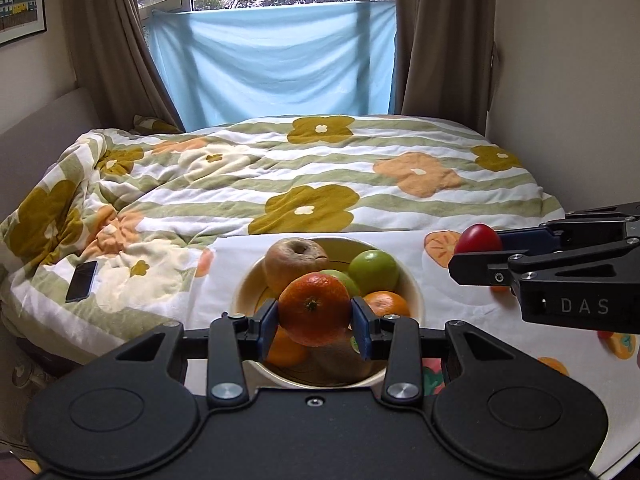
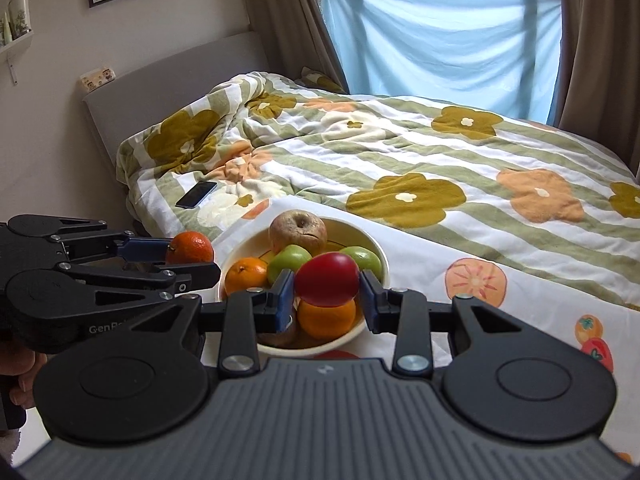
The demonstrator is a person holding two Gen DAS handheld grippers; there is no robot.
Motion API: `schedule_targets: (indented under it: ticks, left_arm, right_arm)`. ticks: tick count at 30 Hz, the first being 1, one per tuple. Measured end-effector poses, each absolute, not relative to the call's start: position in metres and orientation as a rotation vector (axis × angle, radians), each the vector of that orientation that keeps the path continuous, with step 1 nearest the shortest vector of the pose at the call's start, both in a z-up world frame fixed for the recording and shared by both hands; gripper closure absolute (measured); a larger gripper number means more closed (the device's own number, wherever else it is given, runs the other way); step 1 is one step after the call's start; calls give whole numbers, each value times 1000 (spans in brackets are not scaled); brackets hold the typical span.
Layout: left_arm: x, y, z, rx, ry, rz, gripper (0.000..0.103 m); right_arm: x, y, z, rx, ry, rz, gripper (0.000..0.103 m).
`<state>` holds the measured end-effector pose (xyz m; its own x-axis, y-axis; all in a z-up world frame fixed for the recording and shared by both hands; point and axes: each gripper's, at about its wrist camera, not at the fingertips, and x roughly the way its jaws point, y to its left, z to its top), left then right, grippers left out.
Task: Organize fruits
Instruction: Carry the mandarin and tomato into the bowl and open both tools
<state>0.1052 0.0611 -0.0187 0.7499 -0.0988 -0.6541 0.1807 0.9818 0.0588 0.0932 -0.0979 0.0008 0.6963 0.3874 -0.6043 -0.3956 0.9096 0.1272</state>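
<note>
Bed with flowered quilt (image 1: 320, 168) fills most of both views. At its near edge lies a white fruit-print cloth (image 1: 400, 248); that cloth carries the task things. Dark phone (image 1: 82, 281) lies on the quilt, off the cloth's left edge, not part of the job.

Cream bowl (image 1: 416, 292) sits on the cloth toward its left side, near the far edge. In the bowl: one brownish wrinkled apple (image 1: 294, 258) at the back, two green apples (image 1: 374, 270), at least two oranges (image 1: 386, 304), and something dark at the bottom that I cannot identify.

Left gripper (image 1: 314, 320): jaws nearly closed, blue pads clamped on an orange held fruit (image 1: 314, 308), carried above the bowl's near rim. From the right wrist view it is clear of the bowl, off its left rim.

Right gripper (image 2: 327, 300): jaws also narrow, pads pinching a red fruit (image 2: 327, 284), probably a red apple or tomato, lifted over the bowl's near side.

Progress, my read: roughly midway. The bowl is loaded and two fruits are in the air; whether they are headed in or being sorted out of the bowl is unclear. A red patch shows on the cloth just at the bowl's near rim, fruit or print, cannot tell. Left: both held pieces placed, then release.
</note>
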Motion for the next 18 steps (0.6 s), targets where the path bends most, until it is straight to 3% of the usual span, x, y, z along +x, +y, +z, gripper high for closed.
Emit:
schedule_targets:
  ticks: [18]
  left_arm:
    - [205, 113, -79, 163, 848, -251, 60]
  right_arm:
    - [151, -36, -40, 43, 762, 316, 53]
